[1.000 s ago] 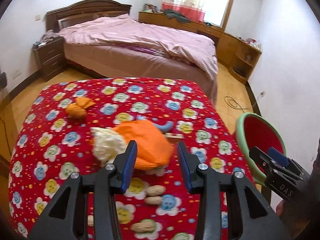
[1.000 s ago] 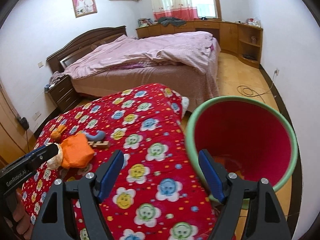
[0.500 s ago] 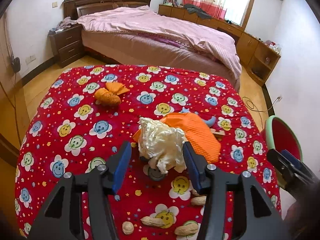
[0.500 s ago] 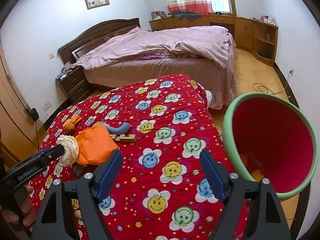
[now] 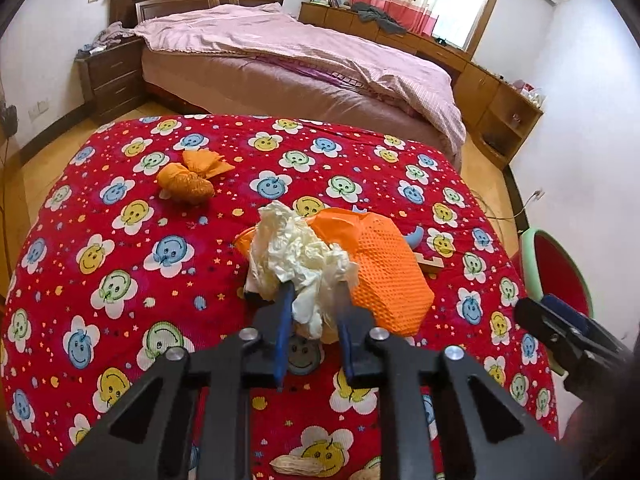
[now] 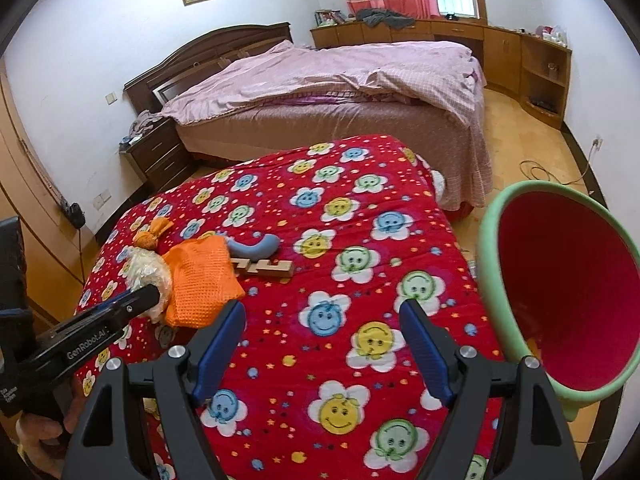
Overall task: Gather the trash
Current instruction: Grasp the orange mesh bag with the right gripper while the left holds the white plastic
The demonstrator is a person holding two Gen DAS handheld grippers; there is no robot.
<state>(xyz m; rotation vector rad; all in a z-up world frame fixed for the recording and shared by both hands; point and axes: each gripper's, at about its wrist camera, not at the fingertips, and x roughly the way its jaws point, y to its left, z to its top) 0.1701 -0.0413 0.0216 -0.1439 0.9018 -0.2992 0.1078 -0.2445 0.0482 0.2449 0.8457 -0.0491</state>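
My left gripper (image 5: 314, 300) is shut on a crumpled cream plastic wad (image 5: 300, 252), just above the red flowered table cover (image 5: 120, 280). The wad also shows in the right wrist view (image 6: 146, 270), at the tip of the left gripper (image 6: 154, 298). An orange mesh cloth (image 5: 384, 272) lies right beside the wad. A tied orange bag (image 5: 188, 184) lies farther back left. My right gripper (image 6: 322, 328) is open and empty over the cover, left of a green bin with a red inside (image 6: 560, 304).
A blue curved piece (image 6: 256, 246) and a wooden block (image 6: 264, 268) lie behind the orange cloth. Peanuts (image 5: 300, 466) lie at the cover's near edge. A bed with pink bedding (image 5: 300, 52) stands behind, with a nightstand (image 5: 112, 80) at its left.
My left gripper moved left from the orange cloth to the cream wad and shut on it. My right gripper drifted left, so the bin sits farther right in its view.
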